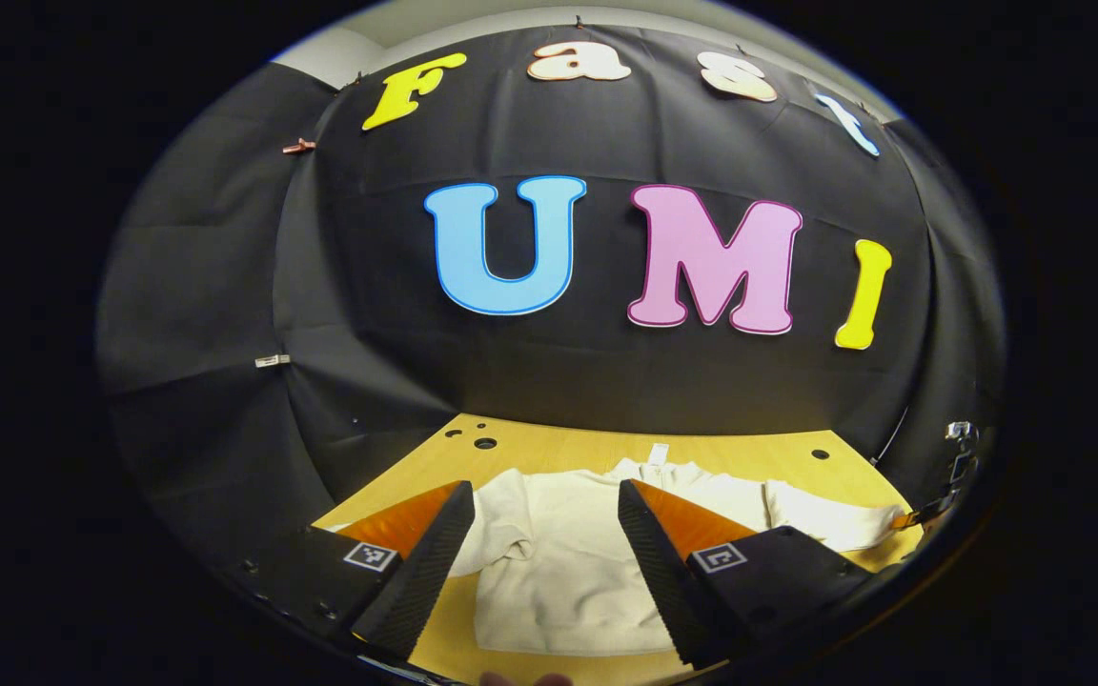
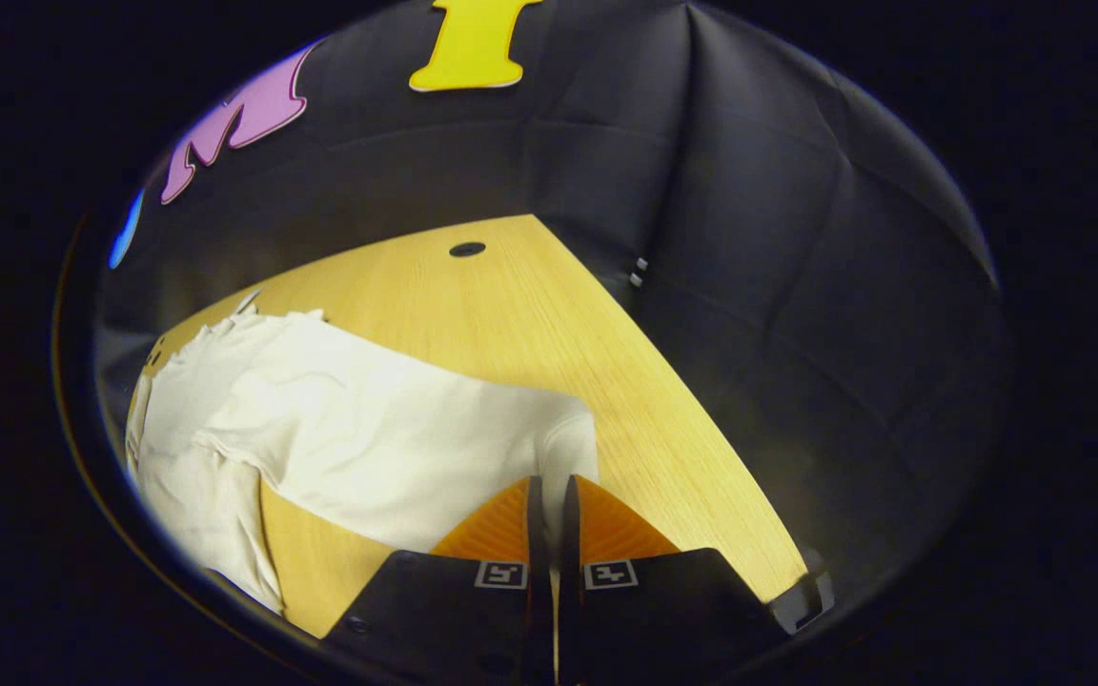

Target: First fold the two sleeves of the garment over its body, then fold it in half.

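A white long-sleeved garment (image 1: 559,572) lies flat on the wooden table (image 1: 730,453), collar toward the wall. My left gripper (image 1: 544,491) hovers open above its body, nothing between the fingers. On the left side the cloth is bunched near the shoulder (image 1: 501,519). The other sleeve (image 1: 830,522) stretches out to the right. In the right gripper view that sleeve (image 2: 387,429) runs from the body (image 2: 196,476) to its cuff (image 2: 573,443), which meets my right gripper (image 2: 549,484), shut on the cuff's edge. In the left gripper view the right gripper (image 1: 911,519) sits at the sleeve's end.
Black cloth walls close in the table at the back and on both sides. Round holes (image 1: 485,443) (image 2: 466,250) mark the tabletop near the wall. Bare wood (image 2: 549,324) lies beyond the sleeve toward the corner. A small tag (image 1: 659,451) sticks out at the collar.
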A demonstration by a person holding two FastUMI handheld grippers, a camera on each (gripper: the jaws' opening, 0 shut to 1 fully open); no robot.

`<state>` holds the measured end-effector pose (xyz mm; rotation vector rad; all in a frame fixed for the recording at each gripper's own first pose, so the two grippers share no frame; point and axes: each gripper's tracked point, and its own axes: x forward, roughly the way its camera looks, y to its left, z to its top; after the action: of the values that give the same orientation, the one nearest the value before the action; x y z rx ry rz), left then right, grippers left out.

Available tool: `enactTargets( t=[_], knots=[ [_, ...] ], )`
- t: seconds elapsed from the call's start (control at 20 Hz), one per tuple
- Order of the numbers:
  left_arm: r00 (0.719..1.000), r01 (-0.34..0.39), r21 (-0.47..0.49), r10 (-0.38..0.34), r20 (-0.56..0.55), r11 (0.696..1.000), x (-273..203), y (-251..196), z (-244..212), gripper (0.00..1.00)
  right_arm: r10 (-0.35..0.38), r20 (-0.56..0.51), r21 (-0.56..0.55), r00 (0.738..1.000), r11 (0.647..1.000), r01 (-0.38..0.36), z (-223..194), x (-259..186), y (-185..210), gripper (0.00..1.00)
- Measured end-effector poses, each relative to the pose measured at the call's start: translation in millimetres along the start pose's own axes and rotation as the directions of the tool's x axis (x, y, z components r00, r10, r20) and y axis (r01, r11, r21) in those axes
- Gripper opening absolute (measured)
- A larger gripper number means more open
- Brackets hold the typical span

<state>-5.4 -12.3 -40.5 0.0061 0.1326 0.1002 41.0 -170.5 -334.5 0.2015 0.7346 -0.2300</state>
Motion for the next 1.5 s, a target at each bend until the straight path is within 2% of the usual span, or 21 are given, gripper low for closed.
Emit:
enactTargets(
  t=[0.05,0.1,0.3,0.45,0.6,0.7,0.95,1.25,1.5],
  knots=[
    [1.0,0.013,-0.002,-0.013,0.008,1.0,3.7,7.7,1.4,0.96,-0.012,0.019,0.01,1.0,1.0,0.012,4.1,-11.7,2.8,0.02],
    [1.0,0.027,-0.009,-0.026,0.013,1.0,7.5,14.9,1.7,0.96,-0.027,0.035,0.007,0.999,1.0,0.026,5.0,-24.4,5.5,0.07],
    [0.997,0.071,-0.052,-0.071,-0.011,0.996,20.6,43.0,-9.8,0.96,-0.062,0.081,-0.016,0.995,0.998,0.063,4.7,-76.4,29.8,0.06],
    [0.994,0.105,-0.063,-0.107,-0.022,0.992,28.2,62.2,-17.8,0.96,-0.04,0.137,-0.039,0.99,0.998,0.046,6.5,-120.9,69.0,0.06],
    [0.991,0.13,-0.067,-0.132,-0.03,0.989,34.8,84.2,-23.8,0.96,0.009,0.196,-0.056,0.981,0.998,0.002,18.2,-153.4,123.0,0.07],
    [0.99,0.137,-0.077,-0.139,-0.031,0.988,37.9,98.2,-26.9,0.96,0.072,0.241,-0.059,0.968,0.996,-0.06,33.3,-169.0,166.0,0.06],
    [0.987,0.154,-0.08,-0.157,-0.03,0.985,43.1,135.6,-33.0,0.96,0.216,0.337,-0.099,0.916,0.976,-0.193,73.8,-195.4,276.0,0.07],
    [0.991,0.127,-0.086,-0.13,-0.032,0.988,48.8,183.9,-39.2,0.96,0.337,0.325,-0.153,0.884,0.941,-0.302,74.1,-200.4,382.7,0.07],
    [0.994,0.093,-0.074,-0.097,-0.058,0.993,58.0,221.4,-55.5,0.96,0.398,0.26,-0.193,0.88,0.914,-0.357,52.6,-183.6,451.4,0.07]
  ],
)
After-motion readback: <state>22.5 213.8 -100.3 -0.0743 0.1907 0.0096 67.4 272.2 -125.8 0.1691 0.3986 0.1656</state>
